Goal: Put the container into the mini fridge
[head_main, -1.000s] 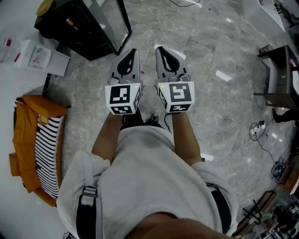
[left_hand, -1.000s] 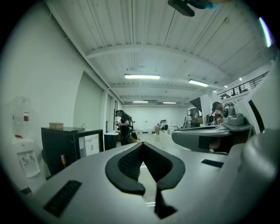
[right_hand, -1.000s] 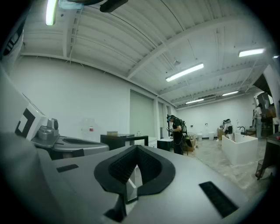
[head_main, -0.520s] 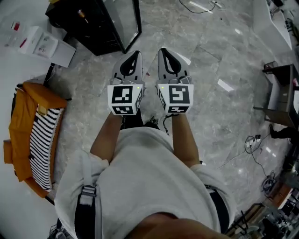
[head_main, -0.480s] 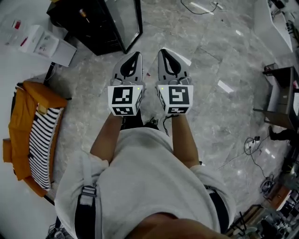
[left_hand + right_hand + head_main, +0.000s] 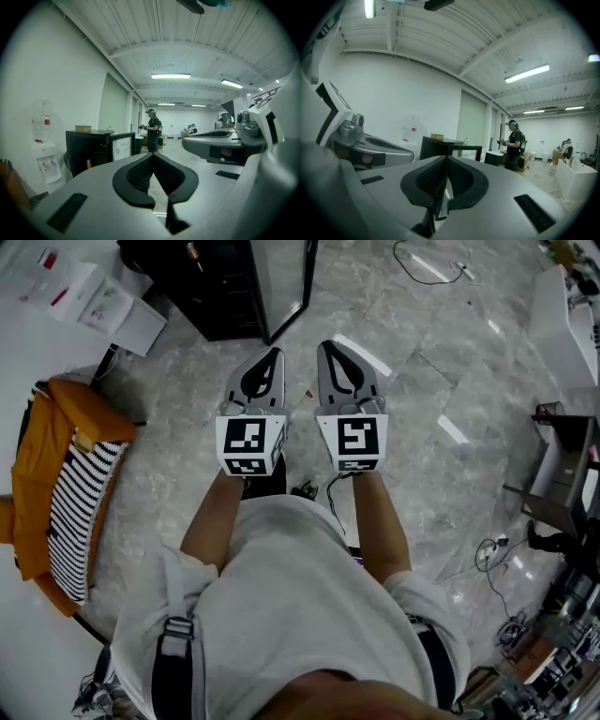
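The black mini fridge [image 6: 220, 292] stands on the floor ahead and to the left, with its glass door [image 6: 298, 277] swung open. It also shows in the left gripper view as a mini fridge [image 6: 89, 150] with a small orange bottle [image 6: 88, 163] inside, and in the right gripper view as a mini fridge [image 6: 440, 149]. My left gripper [image 6: 275, 354] and right gripper [image 6: 323, 345] are held side by side at waist height, pointing at the fridge. Both are shut and empty, jaws pressed together in the left gripper [image 6: 152, 155] and right gripper [image 6: 446, 157] views. I can make out no container.
White boxes [image 6: 98, 298] lie left of the fridge. An orange and striped seat [image 6: 61, 474] is at the far left. Cables [image 6: 427, 261] trail on the grey stone floor, and a dark stand [image 6: 562, 474] is at the right. A person [image 6: 153, 132] stands far down the room.
The fridge and its open door have shifted right and closer in the head view. Both grippers keep the same side-by-side shut pose.
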